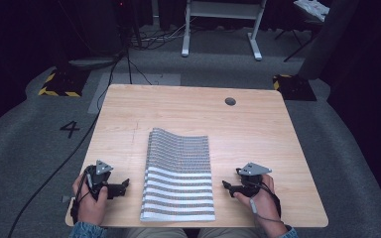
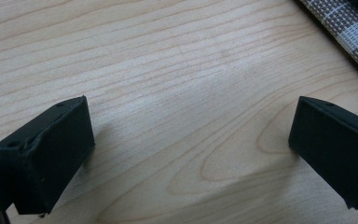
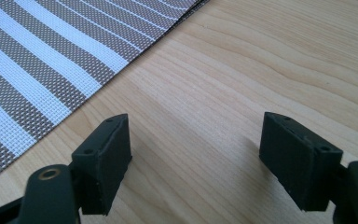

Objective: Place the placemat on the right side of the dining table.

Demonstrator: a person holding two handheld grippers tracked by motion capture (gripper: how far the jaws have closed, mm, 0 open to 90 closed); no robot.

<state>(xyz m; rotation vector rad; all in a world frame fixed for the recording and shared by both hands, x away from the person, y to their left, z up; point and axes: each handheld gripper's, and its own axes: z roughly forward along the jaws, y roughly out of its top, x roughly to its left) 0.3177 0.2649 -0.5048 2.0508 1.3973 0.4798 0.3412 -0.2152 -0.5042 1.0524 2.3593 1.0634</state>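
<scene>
A striped grey-and-white woven mat (image 1: 179, 178) lies on the wooden table (image 1: 258, 129), its far end curling up slightly. My left gripper (image 1: 124, 185) rests on the table to the left of the mat, held by a hand, jaws open and pointing toward the mat. In the left gripper view the open gripper (image 2: 191, 149) holds nothing, and the mat's edge (image 2: 349, 28) shows at the upper right. My right gripper (image 1: 226, 186) sits to the right of the mat, open too. In the right gripper view this gripper (image 3: 196, 158) is over bare wood, with the mat (image 3: 42, 60) at the left.
A round grommet hole (image 1: 230, 101) sits in the table's far right part. Cables (image 1: 54, 173) run across the grey carpet left of the table. A white desk frame (image 1: 223, 29) stands behind, with yellow-black marked bases (image 1: 62, 82) on the floor.
</scene>
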